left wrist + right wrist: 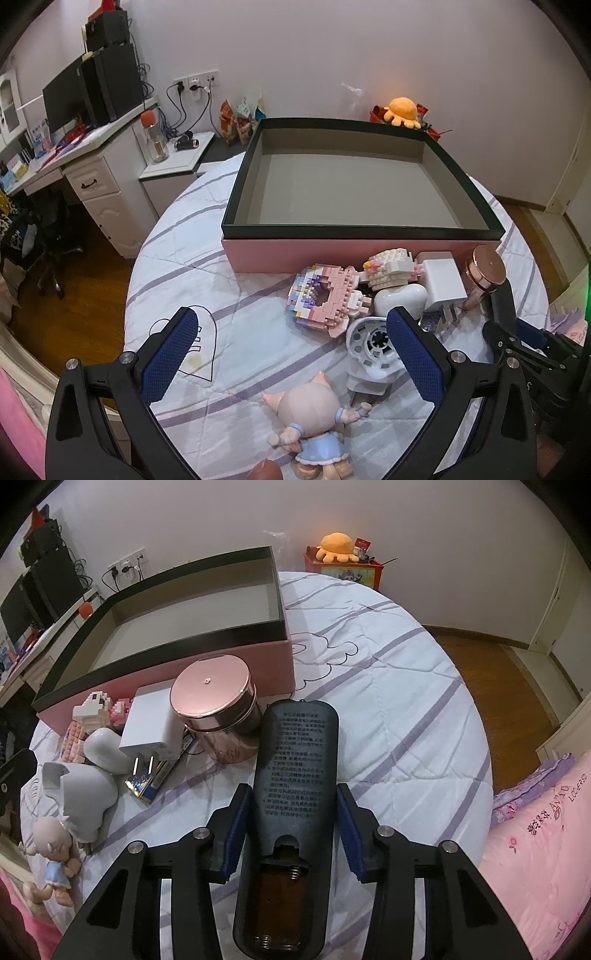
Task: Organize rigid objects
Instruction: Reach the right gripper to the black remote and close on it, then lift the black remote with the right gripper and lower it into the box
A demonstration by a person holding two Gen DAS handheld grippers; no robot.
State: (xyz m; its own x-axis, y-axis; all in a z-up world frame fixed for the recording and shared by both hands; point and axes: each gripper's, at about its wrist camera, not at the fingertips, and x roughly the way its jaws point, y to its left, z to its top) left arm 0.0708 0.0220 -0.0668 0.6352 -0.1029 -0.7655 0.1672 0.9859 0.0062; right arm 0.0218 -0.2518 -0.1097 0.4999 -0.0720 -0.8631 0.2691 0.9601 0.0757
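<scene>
Now our right gripper (291, 823) narrowed around remote (295, 775) beside box (236, 657), pads barely touching; left gripper (291, 354) wide, empty. Remote may slip, lacking firm squeeze.

Both wrist cameras look steeply down, close over the round bed (229, 280), sharing the pink box (166, 627) and rose-gold jar (218, 716).

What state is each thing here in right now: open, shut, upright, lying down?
Pink box with black rim: open, nothing inside.
Black remote control: face-down, battery cover off, between right gripper pads.
Rose-gold round tin: upright, lidded.
Blue-dressed doll: lying down.
Left gripper: open.
</scene>
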